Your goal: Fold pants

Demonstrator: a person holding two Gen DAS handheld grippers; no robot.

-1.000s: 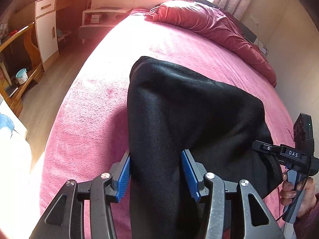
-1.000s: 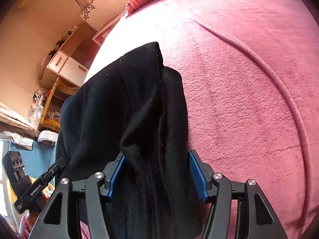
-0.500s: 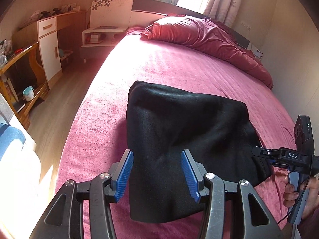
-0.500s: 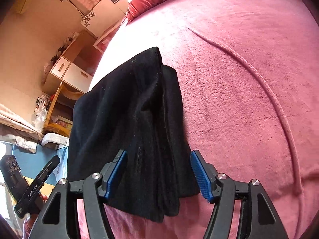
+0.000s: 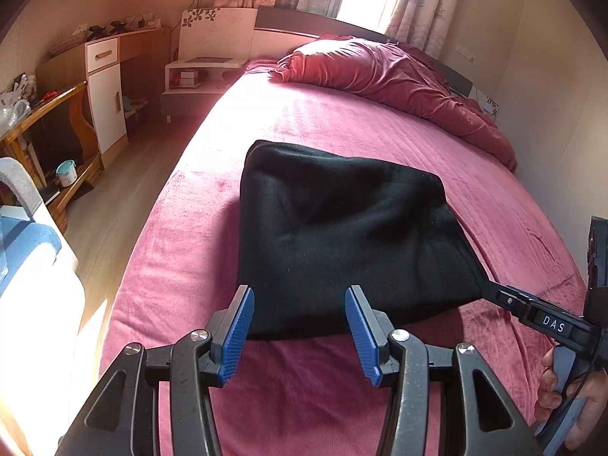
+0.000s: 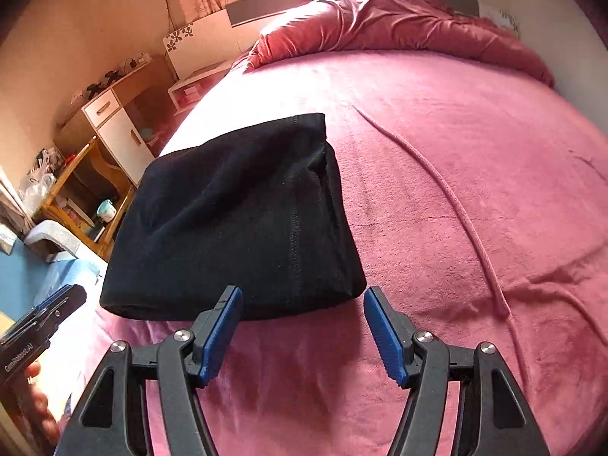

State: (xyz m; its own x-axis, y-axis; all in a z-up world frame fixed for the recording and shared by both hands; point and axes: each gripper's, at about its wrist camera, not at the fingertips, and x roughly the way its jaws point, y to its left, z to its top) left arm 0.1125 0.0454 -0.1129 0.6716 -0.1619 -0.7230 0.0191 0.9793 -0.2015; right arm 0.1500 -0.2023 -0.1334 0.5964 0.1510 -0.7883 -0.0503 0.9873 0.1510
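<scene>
Both grippers have backed off the pants since half a second ago, when black cloth lay between each pair of blue pads. From the left wrist view, the left gripper (image 5: pixel 299 326) has its fingers released with nothing between them, just short of the near edge of the pants (image 5: pixel 342 239), a folded black bundle lying flat on the bed (image 5: pixel 380 133) toward 12 o'clock. Bare pink cover lies at 6 o'clock, the bed's edge and the wooden floor (image 5: pixel 114 205) at 9, and the right gripper (image 5: pixel 539 315) meets the bundle's corner at 3 o'clock. From the right wrist view, the right gripper (image 6: pixel 302 332) is likewise spread and holding nothing; the pants (image 6: pixel 235 220) sit at 11 o'clock, a stitched seam running down their right side, with wide open bed (image 6: pixel 475 171) from 12 to 4 o'clock.
</scene>
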